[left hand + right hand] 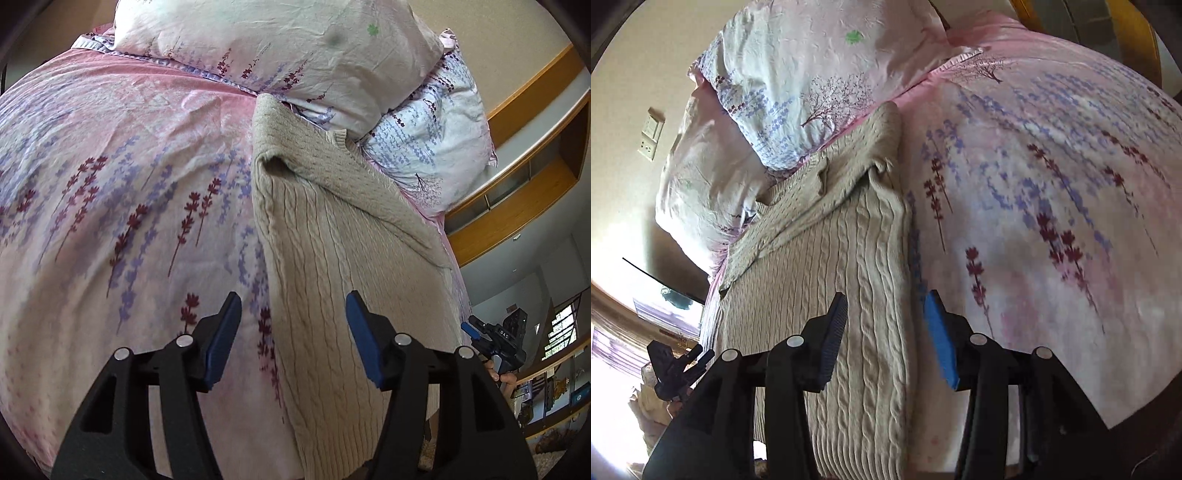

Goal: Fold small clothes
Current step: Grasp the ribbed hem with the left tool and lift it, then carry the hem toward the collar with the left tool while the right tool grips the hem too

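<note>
Gripper left (pixel 291 321) and right (pixel 886 314) both hang open, empty, over the sweater's (pixel 325 258) hem end; its long axis runs straight ahead toward the pillows (pixel 273 40).

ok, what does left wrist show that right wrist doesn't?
Left wrist only: wooden shelving on the wall at right, a barred window, and the right claw seen from outside.

Right wrist only: wall switch plate, a bright curtained area, and the left claw seen from outside.

Both: the beige cable-knit sweater on the floral bedspread, pillows behind, and open, empty claws.
</note>
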The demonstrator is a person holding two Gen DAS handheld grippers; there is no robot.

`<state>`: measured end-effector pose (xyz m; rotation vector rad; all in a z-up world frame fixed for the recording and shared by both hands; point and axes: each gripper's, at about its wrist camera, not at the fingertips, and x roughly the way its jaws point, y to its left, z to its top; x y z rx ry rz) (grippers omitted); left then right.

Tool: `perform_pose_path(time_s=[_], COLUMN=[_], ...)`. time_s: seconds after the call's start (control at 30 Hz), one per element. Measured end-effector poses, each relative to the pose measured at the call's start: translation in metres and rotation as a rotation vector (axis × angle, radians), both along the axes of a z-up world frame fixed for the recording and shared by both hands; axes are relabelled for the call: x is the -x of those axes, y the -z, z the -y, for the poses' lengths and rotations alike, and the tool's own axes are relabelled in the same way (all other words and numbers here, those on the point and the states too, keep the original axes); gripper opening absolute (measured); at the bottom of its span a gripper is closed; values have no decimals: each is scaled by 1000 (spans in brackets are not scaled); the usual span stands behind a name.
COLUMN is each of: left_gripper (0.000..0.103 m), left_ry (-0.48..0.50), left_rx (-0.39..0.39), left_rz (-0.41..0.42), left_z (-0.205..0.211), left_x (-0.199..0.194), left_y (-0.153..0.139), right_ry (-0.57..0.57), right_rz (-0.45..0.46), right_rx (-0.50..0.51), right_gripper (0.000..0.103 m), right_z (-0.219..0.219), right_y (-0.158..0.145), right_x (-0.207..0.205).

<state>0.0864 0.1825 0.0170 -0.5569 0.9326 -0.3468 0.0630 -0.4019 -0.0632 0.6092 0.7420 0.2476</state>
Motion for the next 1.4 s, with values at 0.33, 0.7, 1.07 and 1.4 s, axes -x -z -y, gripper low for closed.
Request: perform_pose_path(time_s=[0.33,0.7,1.07,1.4], left_gripper=[59,34,9,7], left_ry=[34,104,112,56], left_rx=[64,220,187,59], left_rz=[3,-53,-64,82], left_z=[15,35,45,35], left_x=[40,79,78,69], left_y=[13,26,26,-9], right_ry=[-92,-277,-259,-140], right_rz=[12,66,114,361], right_rx=[-96,-160,-106,107], right_gripper=[41,22,9,8], right_z=[-11,-48,-54,-64], right_y=[25,37,32,-18], right_x=[36,61,67,82])
